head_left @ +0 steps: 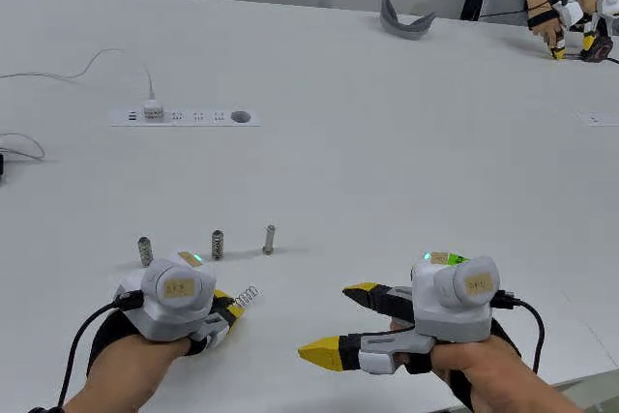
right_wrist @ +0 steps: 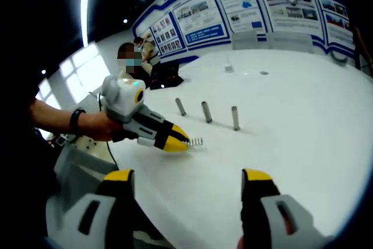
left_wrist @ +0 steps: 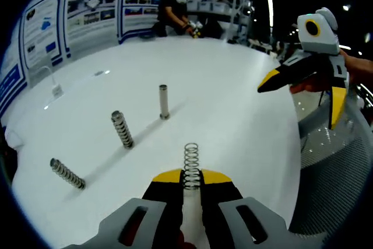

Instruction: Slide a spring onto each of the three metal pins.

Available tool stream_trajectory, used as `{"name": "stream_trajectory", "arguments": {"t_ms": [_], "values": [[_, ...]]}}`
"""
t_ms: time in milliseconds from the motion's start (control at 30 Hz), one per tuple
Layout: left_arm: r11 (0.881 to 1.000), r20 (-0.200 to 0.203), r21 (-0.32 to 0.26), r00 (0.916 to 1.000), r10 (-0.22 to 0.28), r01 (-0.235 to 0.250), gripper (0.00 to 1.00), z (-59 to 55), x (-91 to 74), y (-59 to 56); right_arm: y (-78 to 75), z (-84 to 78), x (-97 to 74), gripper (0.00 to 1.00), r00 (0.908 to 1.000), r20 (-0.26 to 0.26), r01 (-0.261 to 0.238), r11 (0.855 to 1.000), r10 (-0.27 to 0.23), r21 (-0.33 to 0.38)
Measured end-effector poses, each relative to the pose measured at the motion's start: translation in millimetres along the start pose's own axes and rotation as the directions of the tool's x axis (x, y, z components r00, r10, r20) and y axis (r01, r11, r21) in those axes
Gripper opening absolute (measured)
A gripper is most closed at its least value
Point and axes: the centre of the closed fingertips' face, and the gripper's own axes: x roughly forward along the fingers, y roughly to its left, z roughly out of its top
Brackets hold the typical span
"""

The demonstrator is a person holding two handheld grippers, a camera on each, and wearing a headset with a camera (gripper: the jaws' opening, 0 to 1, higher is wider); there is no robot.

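One pin (left_wrist: 164, 101) bare; left tool (left_wrist: 185, 178) clamps spring (left_wrist: 190, 158); tabletop (left_wrist: 233, 97) roomy.

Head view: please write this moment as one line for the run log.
left pin: loaded | middle pin: loaded | right pin: bare | left gripper: shut on spring | right gripper: open, empty

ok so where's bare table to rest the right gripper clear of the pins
Widest bare stretch: the table right of the bare pin, beyond the right gripper. Also open between the pin row and power strip. Crowded: the pin row by the left gripper holding a spring.
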Motion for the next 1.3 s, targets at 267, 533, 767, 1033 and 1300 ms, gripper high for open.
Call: {"name": "stream_trajectory", "arguments": {"t_ms": [267, 533, 767, 1033, 1300], "values": [[1.000, 0.028, -0.001, 0.9996, 0.001, -0.001, 0.10, 5.1, -17.6, 1.8, 2.9, 4.1, 6.7, 0.75, 0.9999, 0.001, -0.014, 1.000, 0.014, -0.009], [1.000, 0.049, -0.016, 0.9988, 0.007, -0.006, 0.10, 9.4, -34.1, 1.9, 9.4, 5.9, 12.8, 0.73, 0.9990, -0.005, -0.043, 0.999, 0.043, -0.017], [1.000, 0.056, 0.004, 0.9984, 0.003, -0.003, 0.10, 12.6, -44.8, 0.4, 16.4, 8.7, 19.1, 0.70, 0.9977, 0.001, -0.068, 0.998, 0.068, -0.011], [1.000, 0.059, 0.019, 0.9982, -0.002, 0.001, 0.10, 14.4, -56.8, -2.4, 20.8, 9.6, 24.2, 0.69, 0.9964, 0.000, -0.085, 0.996, 0.085, 0.008], [0.999, 0.071, 0.047, 0.9971, -0.027, 0.024, 0.10, 19.3, -60.2, -19.0, 19.9, 18.0, 27.7, 0.62, 0.9942, 0.039, -0.103, 0.992, 0.100, 0.074]]}}
